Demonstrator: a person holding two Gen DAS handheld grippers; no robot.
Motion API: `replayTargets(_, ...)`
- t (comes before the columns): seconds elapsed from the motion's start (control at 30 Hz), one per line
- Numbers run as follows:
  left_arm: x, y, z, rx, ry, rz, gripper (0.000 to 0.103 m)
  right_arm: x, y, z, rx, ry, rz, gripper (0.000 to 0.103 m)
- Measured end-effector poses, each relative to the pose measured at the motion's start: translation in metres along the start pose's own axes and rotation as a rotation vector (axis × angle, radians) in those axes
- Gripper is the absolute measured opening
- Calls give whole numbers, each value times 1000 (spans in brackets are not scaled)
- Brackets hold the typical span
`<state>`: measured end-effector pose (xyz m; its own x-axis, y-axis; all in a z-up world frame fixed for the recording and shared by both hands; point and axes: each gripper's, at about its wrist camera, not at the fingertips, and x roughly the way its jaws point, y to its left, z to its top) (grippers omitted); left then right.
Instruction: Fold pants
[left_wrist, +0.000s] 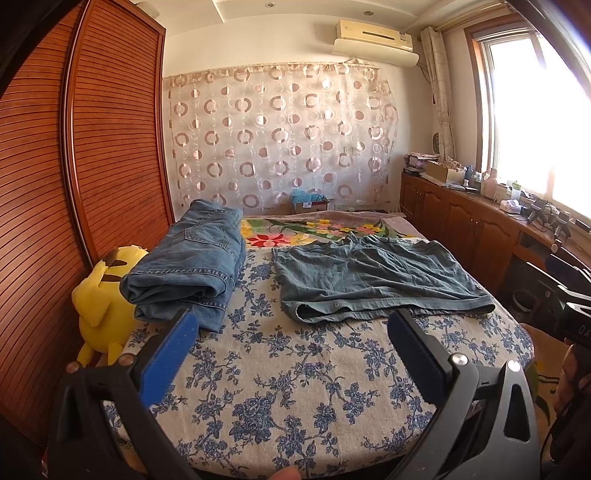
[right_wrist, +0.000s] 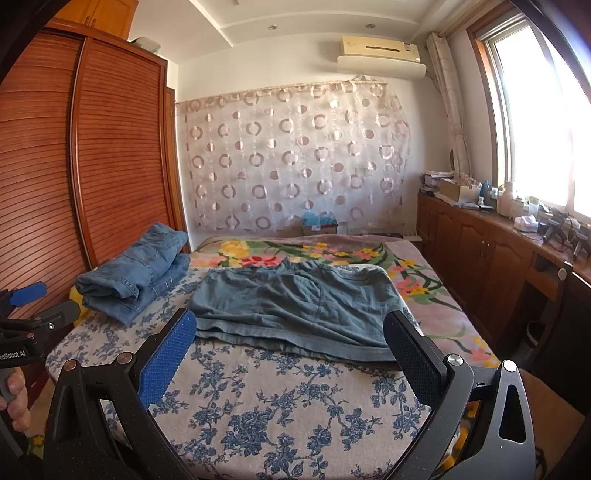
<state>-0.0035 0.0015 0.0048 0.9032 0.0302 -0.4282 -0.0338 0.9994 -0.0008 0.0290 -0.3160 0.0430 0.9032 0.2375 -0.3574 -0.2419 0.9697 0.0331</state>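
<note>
Both the left gripper and right gripper hang wide apart, holding nothing. Grey-green pants lie flat mid-bed, beside folded jeans. Only the left view catches the yellow plush.

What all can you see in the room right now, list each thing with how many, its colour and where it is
spread pants: one, grey-blue, flat at mid bed
folded jeans: one pile, blue denim, left side of bed
plush toy: one, yellow, between jeans and wardrobe
bed cover: one, white with blue flowers, near half of bed
blanket: one, bright floral, far end of bed
wardrobe: one, reddish wood, left wall
curtain: one, pink with circles, back wall
air conditioner: one, cream, high on back wall
cabinets: one row, brown, under window
left gripper: jaws open, empty, above bed
right gripper: jaws open, empty, above bed
</note>
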Motion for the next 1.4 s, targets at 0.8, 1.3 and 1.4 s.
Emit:
replayTargets(0.8, -4, -3, 2, 7, -8, -3, 103, -2, -1, -1, 2, -2, 0, 103)
replayTargets(1.3, -11, -6, 4, 15, -16, -6, 103, -2, -1, -1, 2, -4, 1, 103)
replayTargets(1.4, -12, -5, 4, 14, -15, -8, 103, -2, -1, -1, 3, -4, 2, 103)
